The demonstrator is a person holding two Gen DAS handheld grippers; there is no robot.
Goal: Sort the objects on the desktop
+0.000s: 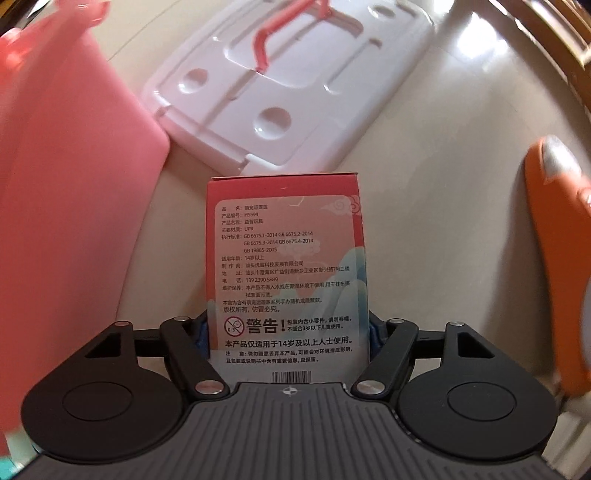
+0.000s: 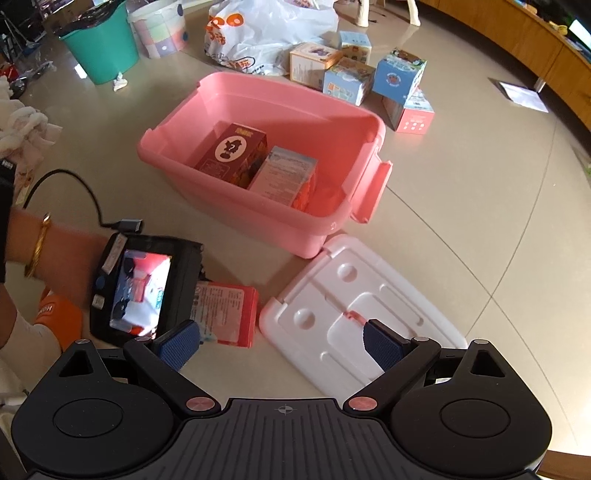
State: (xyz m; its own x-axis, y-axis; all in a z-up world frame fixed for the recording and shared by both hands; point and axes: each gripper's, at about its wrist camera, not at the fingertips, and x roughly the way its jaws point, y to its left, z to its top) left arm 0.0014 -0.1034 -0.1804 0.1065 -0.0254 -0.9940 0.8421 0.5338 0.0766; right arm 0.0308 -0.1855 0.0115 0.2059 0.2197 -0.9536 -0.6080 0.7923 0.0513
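Note:
A red toy box [image 1: 284, 251] with a printed white label stands on the pale floor between the fingers of my left gripper [image 1: 289, 332]. The blue pads press on both of its sides. In the right wrist view the same red box [image 2: 232, 314] sits beside the left unit's camera screen [image 2: 142, 295]. The pink bin [image 2: 177, 147] lies beyond it and holds a dark red box [image 2: 236, 155] and a pale pink box [image 2: 288, 173]. My right gripper [image 2: 279, 347] hangs open over the white lid [image 2: 354, 310], holding nothing.
The pink bin wall [image 1: 74, 184] is close on the left and the white lid [image 1: 280, 96] lies ahead. An orange slipper [image 1: 554, 258] is on the right. Several toy boxes [image 2: 351, 81], a white plastic bag [image 2: 266, 33] and a green bucket [image 2: 99, 48] stand behind the bin.

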